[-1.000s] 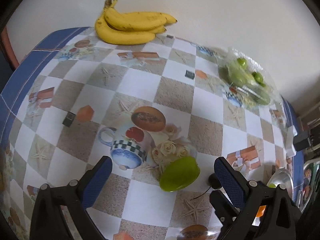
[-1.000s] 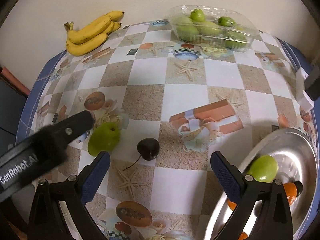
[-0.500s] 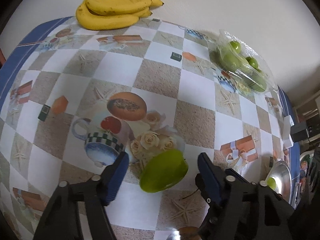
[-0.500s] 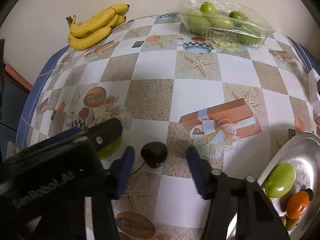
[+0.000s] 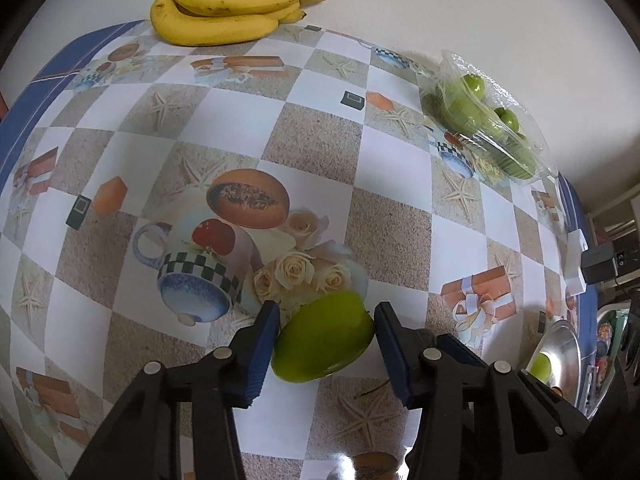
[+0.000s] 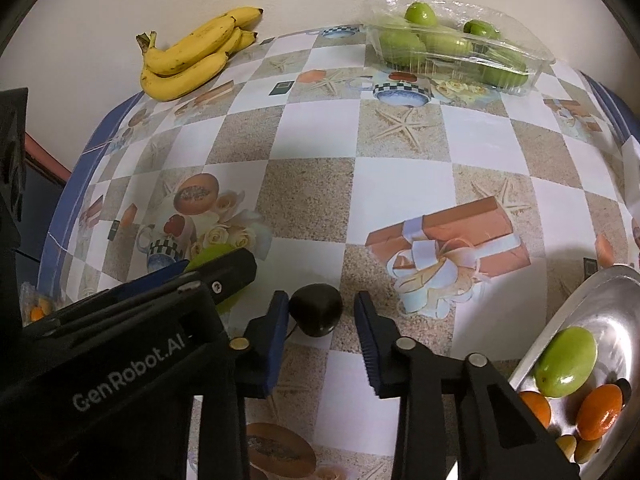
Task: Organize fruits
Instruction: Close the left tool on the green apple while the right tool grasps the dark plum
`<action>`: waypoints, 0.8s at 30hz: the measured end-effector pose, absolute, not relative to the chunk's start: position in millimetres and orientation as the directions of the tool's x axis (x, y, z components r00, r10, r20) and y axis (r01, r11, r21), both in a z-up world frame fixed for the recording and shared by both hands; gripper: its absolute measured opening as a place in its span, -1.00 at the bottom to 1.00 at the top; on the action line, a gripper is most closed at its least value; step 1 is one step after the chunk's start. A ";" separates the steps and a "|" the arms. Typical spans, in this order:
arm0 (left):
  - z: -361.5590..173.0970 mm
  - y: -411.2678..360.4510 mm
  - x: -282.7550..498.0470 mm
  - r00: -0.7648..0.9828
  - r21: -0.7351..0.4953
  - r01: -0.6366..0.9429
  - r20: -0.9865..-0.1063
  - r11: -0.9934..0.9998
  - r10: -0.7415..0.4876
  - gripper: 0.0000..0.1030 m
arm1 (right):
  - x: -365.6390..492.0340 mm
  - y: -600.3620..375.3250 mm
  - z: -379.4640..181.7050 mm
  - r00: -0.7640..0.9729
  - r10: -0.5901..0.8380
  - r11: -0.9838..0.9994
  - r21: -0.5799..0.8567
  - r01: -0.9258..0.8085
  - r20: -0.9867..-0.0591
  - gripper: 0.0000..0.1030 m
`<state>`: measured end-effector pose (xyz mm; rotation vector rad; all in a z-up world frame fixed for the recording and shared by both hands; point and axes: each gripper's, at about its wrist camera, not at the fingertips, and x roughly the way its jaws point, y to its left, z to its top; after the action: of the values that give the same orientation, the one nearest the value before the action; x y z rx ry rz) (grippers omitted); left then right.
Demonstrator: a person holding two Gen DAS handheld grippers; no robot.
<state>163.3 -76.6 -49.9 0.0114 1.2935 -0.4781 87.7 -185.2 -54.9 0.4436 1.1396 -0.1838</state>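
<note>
Two grippers straddle fruit: left gripper green fruit, right gripper dark fruit.

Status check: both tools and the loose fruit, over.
Left tool open, straddling green fruit. Right tool open around dark fruit. Neither gripped yet. Path to metal plate looks clear.

Bench middle bare: wide passage. Bananas block far left corner, clear fruit tray far right edge, both against wall. Metal plate crowds near right edge. Left gripper just beside right gripper; little clearance between.
</note>
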 end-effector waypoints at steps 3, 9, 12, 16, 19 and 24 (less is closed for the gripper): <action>-49.4 -76.4 163.2 0.190 -0.255 0.346 -0.924 0.903 -0.333 0.01 | 87.2 -183.4 -53.9 0.414 0.087 0.899 0.250 0.359 -0.906 -0.45; -48.9 -76.4 163.0 0.190 -0.257 0.346 -0.923 0.903 -0.335 0.00 | 87.6 -183.6 -52.2 0.412 0.087 0.899 0.250 0.360 -0.907 -0.46; -47.4 -75.0 163.0 0.188 -0.267 0.340 -0.920 0.902 -0.343 0.00 | 87.4 -183.6 -49.5 0.417 0.085 0.899 0.250 0.359 -0.905 -0.46; -42.0 -73.2 162.4 0.196 -0.269 0.339 -0.917 0.902 -0.347 0.00 | 85.1 -183.6 -44.9 0.428 0.080 0.899 0.251 0.360 -0.900 -0.47; -37.2 -72.7 162.0 0.201 -0.273 0.338 -0.914 0.901 -0.352 0.00 | 82.9 -184.1 -41.7 0.434 0.076 0.898 0.251 0.362 -0.898 -0.46; -28.8 -70.9 160.6 0.210 -0.277 0.335 -0.910 0.901 -0.358 0.00 | 79.6 -181.9 -35.0 0.437 0.068 0.902 0.243 0.358 -0.897 -0.47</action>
<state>160.6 -70.9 -28.8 -0.0209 1.2710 -0.4814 79.6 -181.9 -35.0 0.4333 1.1132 -0.1872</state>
